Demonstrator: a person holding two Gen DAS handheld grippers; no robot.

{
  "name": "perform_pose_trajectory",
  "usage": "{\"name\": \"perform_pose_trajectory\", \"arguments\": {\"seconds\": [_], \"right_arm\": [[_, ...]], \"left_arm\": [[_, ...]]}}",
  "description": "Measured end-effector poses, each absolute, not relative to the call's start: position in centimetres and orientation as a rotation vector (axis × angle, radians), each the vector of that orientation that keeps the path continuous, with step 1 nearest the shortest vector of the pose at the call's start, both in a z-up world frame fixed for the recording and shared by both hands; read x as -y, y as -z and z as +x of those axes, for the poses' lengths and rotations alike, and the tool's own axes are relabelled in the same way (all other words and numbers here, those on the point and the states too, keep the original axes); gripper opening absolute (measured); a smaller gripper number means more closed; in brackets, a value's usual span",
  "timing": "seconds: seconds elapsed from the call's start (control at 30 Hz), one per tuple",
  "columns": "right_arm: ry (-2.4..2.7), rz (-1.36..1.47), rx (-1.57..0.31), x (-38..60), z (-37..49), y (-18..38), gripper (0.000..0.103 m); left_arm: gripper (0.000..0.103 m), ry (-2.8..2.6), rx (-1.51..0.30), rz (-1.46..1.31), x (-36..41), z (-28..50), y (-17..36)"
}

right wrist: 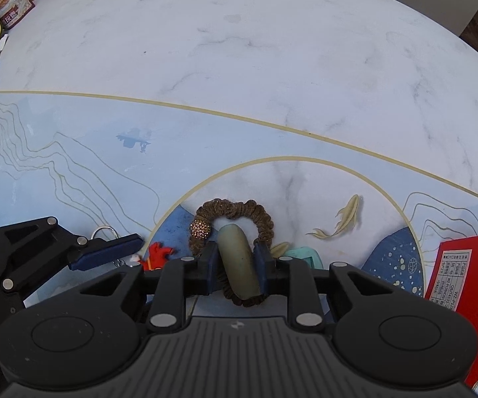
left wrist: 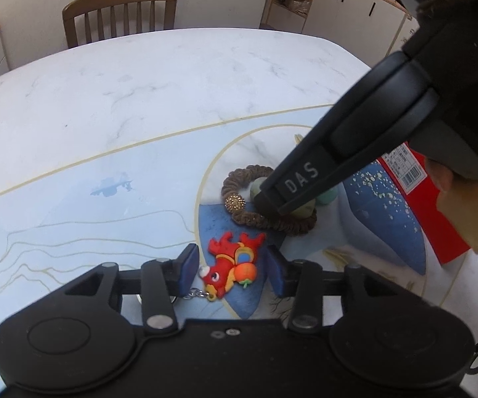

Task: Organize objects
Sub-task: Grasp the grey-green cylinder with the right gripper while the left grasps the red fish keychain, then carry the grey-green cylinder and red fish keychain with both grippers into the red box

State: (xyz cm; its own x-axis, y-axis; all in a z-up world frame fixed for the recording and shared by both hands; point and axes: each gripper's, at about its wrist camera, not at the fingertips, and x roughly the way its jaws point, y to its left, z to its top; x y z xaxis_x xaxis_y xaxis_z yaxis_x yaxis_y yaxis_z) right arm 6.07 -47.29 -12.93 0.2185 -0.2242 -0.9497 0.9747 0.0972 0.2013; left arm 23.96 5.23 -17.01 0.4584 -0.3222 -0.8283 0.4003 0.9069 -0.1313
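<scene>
My right gripper [right wrist: 237, 262] sits at the lower centre of the right wrist view, its two blue pads pressed against the sides of a pale green oblong stone [right wrist: 239, 260], pinching it; the stone lies within and across a brown braided hair tie [right wrist: 235, 214] with a glittering gold bead [right wrist: 200, 229], which rests on the marble-patterned table [right wrist: 239, 66] inside a painted gold arc; a mint-green object [right wrist: 307, 255] peeks out just right of the pads, partly hidden; a red box [right wrist: 464, 272] with a white label lies at the right edge; at lower left of that view my left gripper shows side-on. In the left wrist view, my left gripper [left wrist: 230, 270] is at the lower centre with its blue fingers [left wrist: 187, 270] spread apart on either side of a red dragon keychain [left wrist: 230, 263], not touching it; the keychain lies flat on the table, its small metal chain trailing toward the left finger; above it, in the middle right of the frame, the hair tie lies near, partly covered by my black right gripper reaching in from the upper right; a wooden chair [left wrist: 119, 13] stands beyond the table at upper left.
</scene>
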Motion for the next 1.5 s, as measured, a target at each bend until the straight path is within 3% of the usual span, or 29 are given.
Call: {"name": "perform_pose_trajectory", "arguments": {"seconds": [0.37, 0.4, 0.83, 1.5], "right_arm": [[1.12, 1.074, -0.914, 46.7, 5.4, 12.0, 0.018], [1.123, 1.078, -0.906, 46.5, 5.2, 11.8, 0.018], [1.144, 1.148, -0.785, 41.9, 2.5, 9.5, 0.017], [1.061, 1.144, -0.821, 32.0, 3.2, 7.3, 0.017]], "left_arm": [[0.035, 0.394, -1.036, 0.051, -5.5, 24.2, 16.9], [0.031, 0.391, -1.041, 0.037, -5.7, 24.3, 16.9], [0.031, 0.388, -1.057, -0.027, -7.4, 23.6, 15.6], [0.031, 0.393, -1.083, -0.116, -8.3, 18.6, 13.5]]}}
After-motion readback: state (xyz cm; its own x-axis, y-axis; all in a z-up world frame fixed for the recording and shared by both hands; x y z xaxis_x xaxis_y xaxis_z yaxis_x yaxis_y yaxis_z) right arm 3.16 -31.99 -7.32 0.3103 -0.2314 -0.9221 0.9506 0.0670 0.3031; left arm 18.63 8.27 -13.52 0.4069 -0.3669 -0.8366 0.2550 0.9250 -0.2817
